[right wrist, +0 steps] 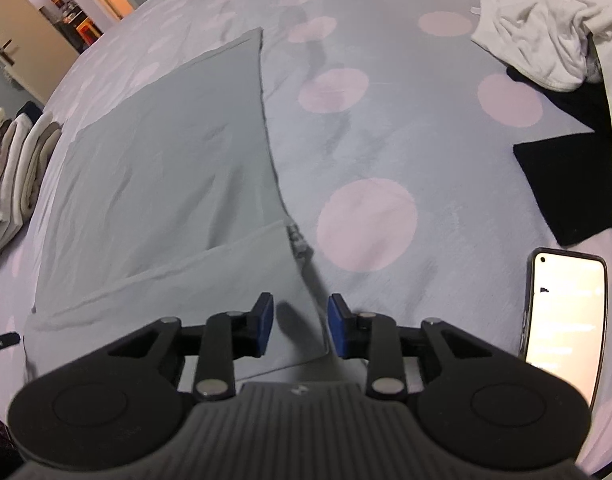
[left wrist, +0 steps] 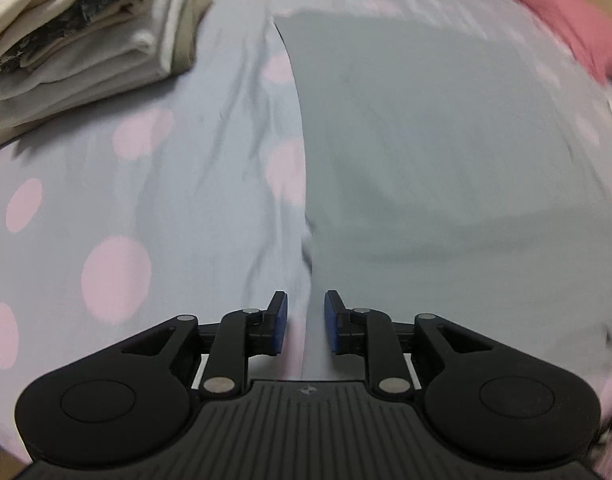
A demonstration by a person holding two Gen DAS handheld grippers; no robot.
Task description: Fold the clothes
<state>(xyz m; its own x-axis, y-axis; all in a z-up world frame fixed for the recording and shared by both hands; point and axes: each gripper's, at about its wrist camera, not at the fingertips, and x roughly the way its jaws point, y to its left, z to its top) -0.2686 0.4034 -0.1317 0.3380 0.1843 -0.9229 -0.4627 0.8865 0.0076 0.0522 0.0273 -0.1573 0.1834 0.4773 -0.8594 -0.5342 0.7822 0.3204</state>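
A grey-green garment lies folded flat on the bed, and the same garment fills the left half of the right wrist view. My left gripper hangs open over the garment's left edge, its blue pads apart with only cloth below them. Over the garment's near right corner, my right gripper is open too; the corner lies under the gap and neither pad presses on it.
A stack of folded clothes sits at the far left of the bed, seen again as the stack. A lit phone lies at the right. A black cloth, white crumpled clothes and a pink garment lie around. The sheet is lilac with pink dots.
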